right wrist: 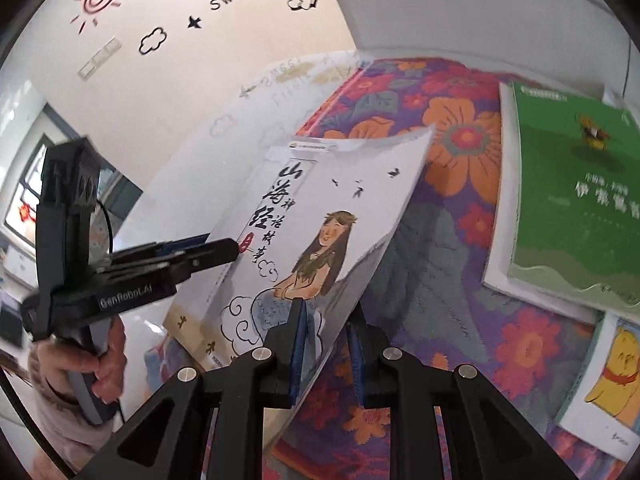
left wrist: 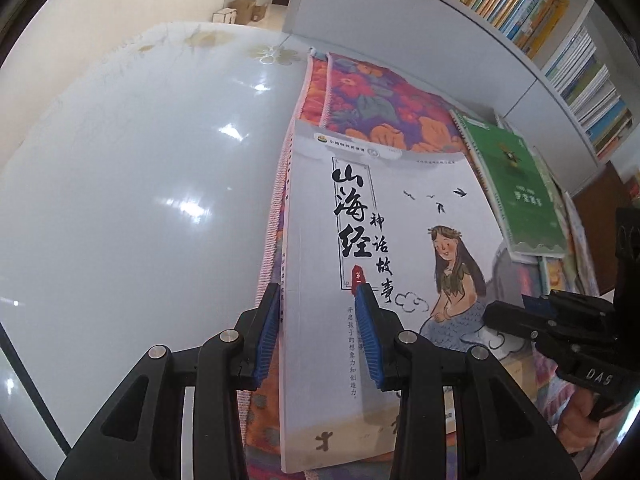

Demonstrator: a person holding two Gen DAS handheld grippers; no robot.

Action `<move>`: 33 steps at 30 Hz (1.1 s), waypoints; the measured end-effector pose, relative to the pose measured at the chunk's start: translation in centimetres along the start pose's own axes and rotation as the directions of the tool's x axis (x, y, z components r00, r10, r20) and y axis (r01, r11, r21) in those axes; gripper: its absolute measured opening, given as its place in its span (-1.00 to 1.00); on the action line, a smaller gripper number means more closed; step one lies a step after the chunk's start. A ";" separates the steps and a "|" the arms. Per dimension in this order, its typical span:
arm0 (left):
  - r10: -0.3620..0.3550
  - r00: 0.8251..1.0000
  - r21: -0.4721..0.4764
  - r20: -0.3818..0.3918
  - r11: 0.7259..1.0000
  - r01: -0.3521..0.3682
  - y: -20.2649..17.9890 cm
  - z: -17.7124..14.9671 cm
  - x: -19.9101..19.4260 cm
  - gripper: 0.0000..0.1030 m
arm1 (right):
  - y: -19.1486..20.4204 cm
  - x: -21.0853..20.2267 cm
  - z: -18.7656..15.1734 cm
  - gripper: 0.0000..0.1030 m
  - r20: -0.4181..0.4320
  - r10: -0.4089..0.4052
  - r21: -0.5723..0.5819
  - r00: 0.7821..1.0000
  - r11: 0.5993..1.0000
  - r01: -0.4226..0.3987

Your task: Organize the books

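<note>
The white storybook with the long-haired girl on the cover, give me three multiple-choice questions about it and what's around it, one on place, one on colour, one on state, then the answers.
1. Where is the white storybook?
A. held up over the floral cloth
B. upright on the bookshelf
C. under the green book

2. What colour are the gripper pads?
A. red
B. blue
C. yellow

3. How is the storybook held?
A. lying free
B. by one gripper
C. by the left gripper and the right gripper together

Answers: 1 A, its far corner hangs above the cloth; 2 B, both wrist views show blue pads; 3 C, one clamps the spine side, the other the opposite edge.
</note>
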State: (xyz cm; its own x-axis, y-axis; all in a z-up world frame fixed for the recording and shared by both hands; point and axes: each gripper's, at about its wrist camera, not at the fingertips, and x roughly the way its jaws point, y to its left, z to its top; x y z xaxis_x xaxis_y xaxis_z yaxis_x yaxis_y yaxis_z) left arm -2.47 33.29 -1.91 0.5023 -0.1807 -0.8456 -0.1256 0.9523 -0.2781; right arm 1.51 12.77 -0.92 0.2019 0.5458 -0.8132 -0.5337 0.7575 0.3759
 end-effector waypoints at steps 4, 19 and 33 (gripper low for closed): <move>0.018 1.000 -0.026 0.003 1.000 -0.018 0.4 0.0 -0.1 -0.30 | -0.7 0.9 -0.2 -0.60 -0.029 0.007 0.027 1.000 1.000 -0.006; 0.156 0.987 -0.072 0.042 0.986 -0.153 0.1 0.5 -1.9 -0.18 | -2.3 0.7 -0.8 -0.58 -0.057 0.094 0.125 0.994 0.988 -0.086; -0.009 0.993 0.033 0.122 0.999 0.005 -11.0 3.2 -3.1 -0.18 | -7.5 -9.3 -1.3 -0.58 0.096 -0.010 0.162 0.995 0.987 -0.005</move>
State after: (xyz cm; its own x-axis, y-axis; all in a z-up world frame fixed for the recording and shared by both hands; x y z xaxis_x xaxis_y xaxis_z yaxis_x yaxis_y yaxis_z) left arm 0.07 24.15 5.20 0.6038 -0.1581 -0.7813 -0.0946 0.9590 -0.2672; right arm 2.58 1.54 3.29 0.2854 0.5698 -0.7706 -0.3945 0.8026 0.4474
